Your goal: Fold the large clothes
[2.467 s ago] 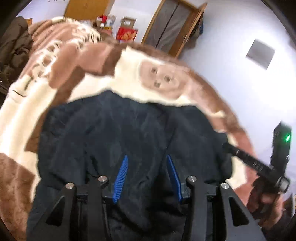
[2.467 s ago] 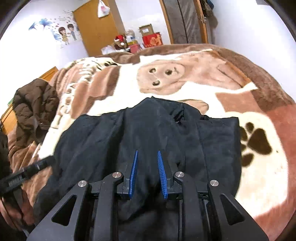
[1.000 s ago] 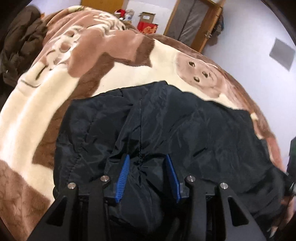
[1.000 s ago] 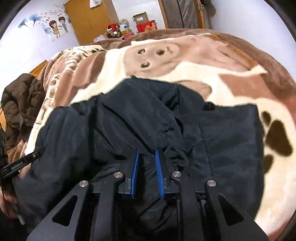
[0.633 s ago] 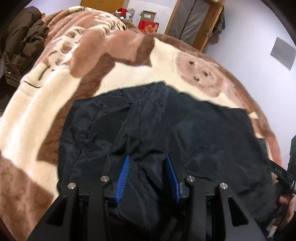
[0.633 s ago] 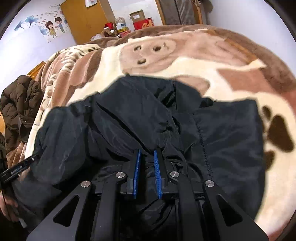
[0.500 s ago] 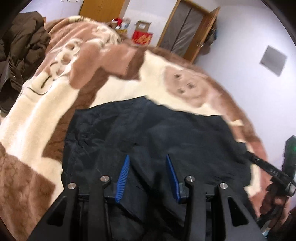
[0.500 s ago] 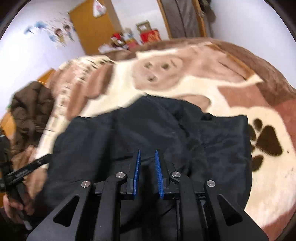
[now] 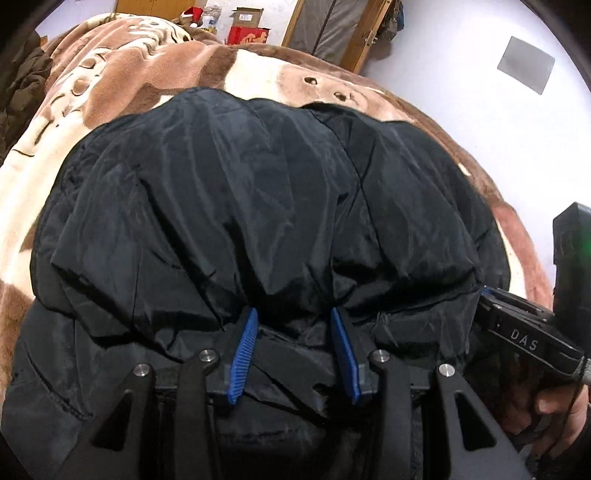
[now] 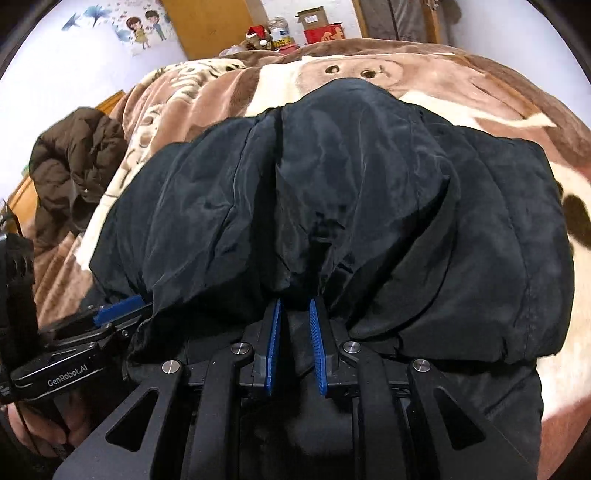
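A large black padded jacket point(image 9: 266, 206) lies on a bed, its near part doubled over towards the far side; it fills the right wrist view too point(image 10: 332, 206). My left gripper point(image 9: 293, 314) has its blue pads spread wide, with the jacket's folded edge bunched between them. My right gripper point(image 10: 295, 304) has its pads close together, pinching a bunch of the same edge. The left gripper also shows low left in the right wrist view point(image 10: 118, 306). The right gripper's body shows at the right edge of the left wrist view point(image 9: 524, 332).
The bed is covered by a brown and cream cartoon-bear blanket point(image 9: 122, 85). A brown puffy coat point(image 10: 74, 158) is heaped on the bed's left side. Boxes point(image 10: 321, 27), wooden doors and a white wall stand beyond the bed.
Both grippers have dropped low and close to the jacket. The jacket's near part now bulges up, folded over in front of the fingers. The right pads have stayed narrow.
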`<action>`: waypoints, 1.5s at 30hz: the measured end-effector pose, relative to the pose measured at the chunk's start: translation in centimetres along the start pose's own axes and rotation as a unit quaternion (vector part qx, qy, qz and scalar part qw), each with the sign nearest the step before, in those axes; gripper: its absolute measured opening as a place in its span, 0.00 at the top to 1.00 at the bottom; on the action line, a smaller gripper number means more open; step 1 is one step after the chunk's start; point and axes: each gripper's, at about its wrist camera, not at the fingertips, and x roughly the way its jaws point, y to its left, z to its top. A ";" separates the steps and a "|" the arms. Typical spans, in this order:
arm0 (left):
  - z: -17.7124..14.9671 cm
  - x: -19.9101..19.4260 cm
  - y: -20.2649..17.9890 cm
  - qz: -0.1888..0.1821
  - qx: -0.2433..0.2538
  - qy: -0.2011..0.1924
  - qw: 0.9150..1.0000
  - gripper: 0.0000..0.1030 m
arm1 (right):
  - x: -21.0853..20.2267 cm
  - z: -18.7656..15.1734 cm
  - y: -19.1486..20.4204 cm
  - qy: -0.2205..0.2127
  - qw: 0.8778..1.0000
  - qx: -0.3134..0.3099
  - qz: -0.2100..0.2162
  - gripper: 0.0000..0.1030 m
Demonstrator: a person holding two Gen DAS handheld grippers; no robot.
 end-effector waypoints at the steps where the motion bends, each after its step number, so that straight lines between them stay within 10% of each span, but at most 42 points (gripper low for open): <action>1: 0.1 -0.1 -0.1 0.002 0.001 0.003 1.000 0.58 | -0.2 0.1 0.0 0.003 1.000 0.005 0.001 0.84; 23: -7.2 -20.2 -3.2 0.077 0.013 -0.082 0.994 0.56 | -23.8 -11.0 2.4 -0.145 0.988 -0.004 -0.047 0.61; 45: -11.5 -20.9 0.8 0.125 0.007 -0.060 0.990 0.47 | -22.4 -16.4 -5.4 -0.070 0.990 0.103 -0.059 0.46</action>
